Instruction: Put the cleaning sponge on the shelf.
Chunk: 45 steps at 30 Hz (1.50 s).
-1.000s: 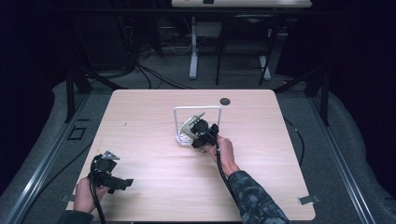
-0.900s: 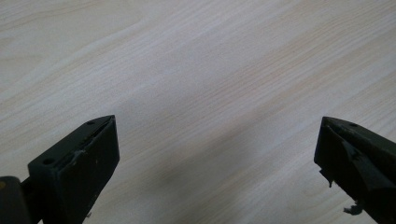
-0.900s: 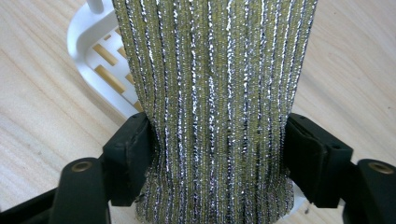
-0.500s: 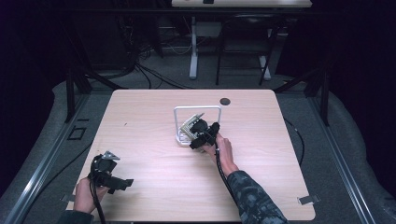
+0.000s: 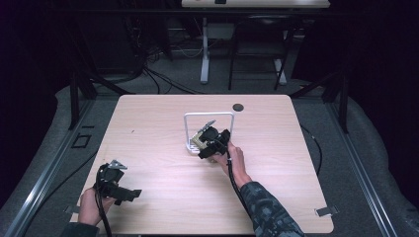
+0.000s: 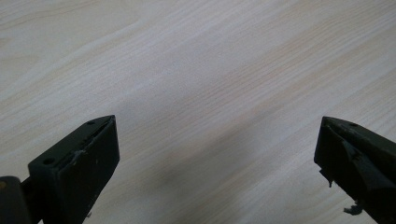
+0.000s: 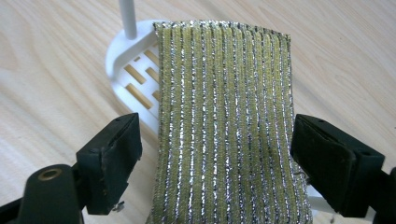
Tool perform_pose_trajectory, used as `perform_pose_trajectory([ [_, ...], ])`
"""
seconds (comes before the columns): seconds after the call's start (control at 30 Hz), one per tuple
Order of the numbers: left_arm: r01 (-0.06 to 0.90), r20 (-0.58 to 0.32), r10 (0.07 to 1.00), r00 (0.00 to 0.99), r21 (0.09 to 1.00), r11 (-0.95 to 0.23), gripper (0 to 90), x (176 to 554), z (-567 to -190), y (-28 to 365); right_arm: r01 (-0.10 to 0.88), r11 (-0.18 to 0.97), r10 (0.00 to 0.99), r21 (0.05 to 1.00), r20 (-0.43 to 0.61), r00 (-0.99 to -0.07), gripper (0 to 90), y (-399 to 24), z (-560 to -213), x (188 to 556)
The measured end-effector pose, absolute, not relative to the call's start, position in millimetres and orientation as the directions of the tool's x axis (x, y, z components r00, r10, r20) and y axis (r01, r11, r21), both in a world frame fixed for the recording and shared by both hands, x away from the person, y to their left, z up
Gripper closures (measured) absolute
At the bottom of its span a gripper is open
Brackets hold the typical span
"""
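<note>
Sponge point(image 7: 224, 126): ribbed olive cloth, silver glitter threads; rack point(image 7: 135, 70): white plastic.

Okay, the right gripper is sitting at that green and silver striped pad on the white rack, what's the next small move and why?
Probably back the right gripper straight off the striped pad. Its jaws have just been opening and now stand clear of the pad's edges on both sides, with the pad between them lying on the white rack, so it looks released. Pulling straight back should avoid dragging it off the rack.
</note>
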<state>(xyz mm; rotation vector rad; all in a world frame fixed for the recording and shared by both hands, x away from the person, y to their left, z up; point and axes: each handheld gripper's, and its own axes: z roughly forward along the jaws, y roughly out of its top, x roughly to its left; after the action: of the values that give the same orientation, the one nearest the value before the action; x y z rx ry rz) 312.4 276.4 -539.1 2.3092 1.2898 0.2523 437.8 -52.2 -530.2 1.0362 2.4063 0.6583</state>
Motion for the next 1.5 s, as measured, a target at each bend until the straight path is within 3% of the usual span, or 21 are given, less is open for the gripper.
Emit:
perform_pose_trajectory([
  [0.67,0.757,-0.07,0.846,0.528,0.49,-0.432,0.0,312.3,-539.8,276.1,0.521,0.607,0.717,0.599,-0.13,-0.685,14.1,-70.9,-495.1,401.4],
  [1.1,0.755,-0.062,0.845,0.531,0.488,-0.438,0.0,312.7,-540.4,275.0,0.538,0.58,0.716,0.612,-0.067,-0.695,13.9,-111.3,-475.3,371.5],
  [1.5,0.752,-0.061,0.842,0.536,0.489,-0.443,0.0,312.3,-540.2,274.6,0.589,0.518,0.767,0.621,-0.032,-0.641,12.2,-172.6,-476.3,342.4],
])
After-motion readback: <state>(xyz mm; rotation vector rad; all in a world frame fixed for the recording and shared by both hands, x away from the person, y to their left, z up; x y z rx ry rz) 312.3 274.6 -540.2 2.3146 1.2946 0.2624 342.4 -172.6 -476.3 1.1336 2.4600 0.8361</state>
